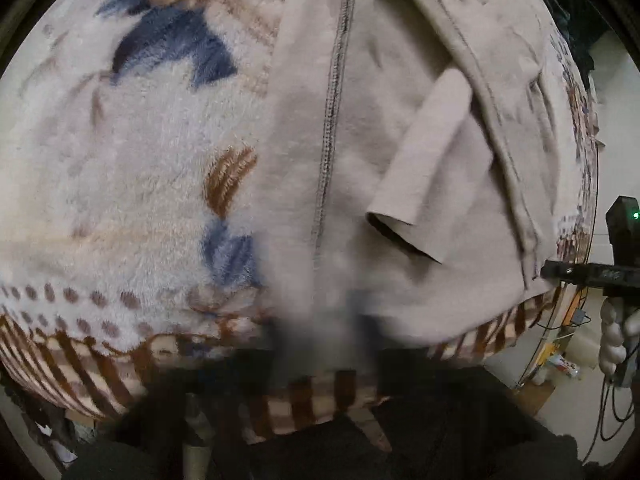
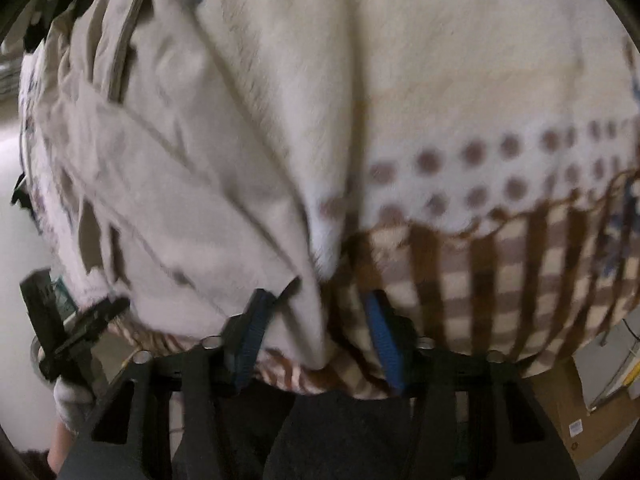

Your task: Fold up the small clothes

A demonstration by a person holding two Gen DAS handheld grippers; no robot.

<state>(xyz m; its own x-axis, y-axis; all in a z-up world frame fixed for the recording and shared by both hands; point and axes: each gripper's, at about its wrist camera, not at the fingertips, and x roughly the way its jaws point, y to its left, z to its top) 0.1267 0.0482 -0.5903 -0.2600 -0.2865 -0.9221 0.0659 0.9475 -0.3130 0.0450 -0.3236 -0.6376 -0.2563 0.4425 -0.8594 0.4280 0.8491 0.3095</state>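
A beige garment (image 1: 400, 140) with a dark stitched seam lies spread on a fleece blanket (image 1: 132, 168); it also shows in the right wrist view (image 2: 180, 184). My left gripper (image 1: 324, 332) is a dark blur at the garment's near hem; its jaws cannot be made out. It shows in the right wrist view (image 2: 92, 320) at the garment's left corner. My right gripper (image 2: 316, 312) has blue-padded fingers (image 2: 384, 340) spread apart around the garment's near edge. It shows in the left wrist view (image 1: 560, 270), touching the garment's right corner.
The blanket (image 2: 500, 160) has blue and brown prints, dots and a brown plaid border hanging over the near edge. A cardboard box (image 2: 572, 408) sits on the floor at right. Cables and small items (image 1: 560, 356) lie on the floor.
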